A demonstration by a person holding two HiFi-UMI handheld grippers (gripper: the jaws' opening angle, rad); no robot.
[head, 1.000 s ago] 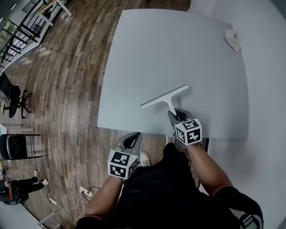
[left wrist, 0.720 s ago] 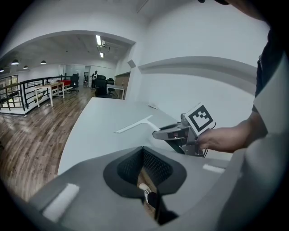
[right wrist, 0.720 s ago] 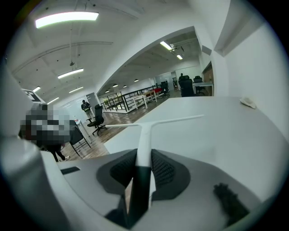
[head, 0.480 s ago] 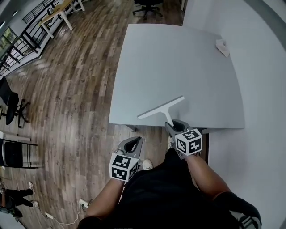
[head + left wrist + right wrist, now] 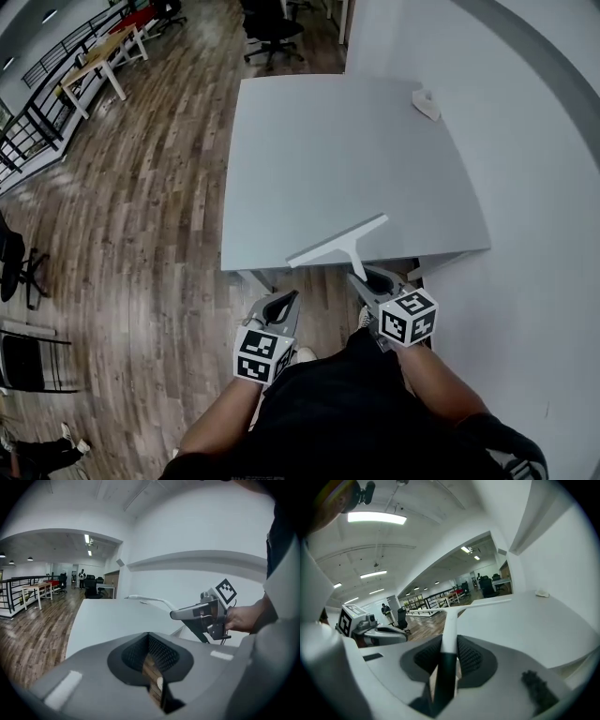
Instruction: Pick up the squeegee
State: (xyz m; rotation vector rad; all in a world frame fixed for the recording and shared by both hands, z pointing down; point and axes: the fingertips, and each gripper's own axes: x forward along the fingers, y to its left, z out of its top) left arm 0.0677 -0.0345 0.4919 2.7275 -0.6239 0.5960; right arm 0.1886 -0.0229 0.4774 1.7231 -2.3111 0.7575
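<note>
The white squeegee (image 5: 337, 242) hangs in the air over the near edge of the grey table (image 5: 347, 150), blade slanting up to the right. My right gripper (image 5: 361, 275) is shut on its handle. In the right gripper view the handle (image 5: 450, 630), white above and black below, stands between the pads and the blade runs across the top. My left gripper (image 5: 281, 298) hovers to the left over the floor, off the table, jaws together with nothing in them. The left gripper view looks past its own jaws (image 5: 149, 637) at the right gripper (image 5: 206, 616) carrying the squeegee (image 5: 150, 598).
A crumpled white cloth (image 5: 427, 105) lies at the table's far right corner. A white wall (image 5: 534, 187) borders the table on the right. Wood floor (image 5: 141, 216) spreads to the left, with office chairs (image 5: 272, 23) and desks beyond.
The squeegee has come up off the tabletop in the right gripper and drawn back to the near edge. Both hands have pulled back from the table.
</note>
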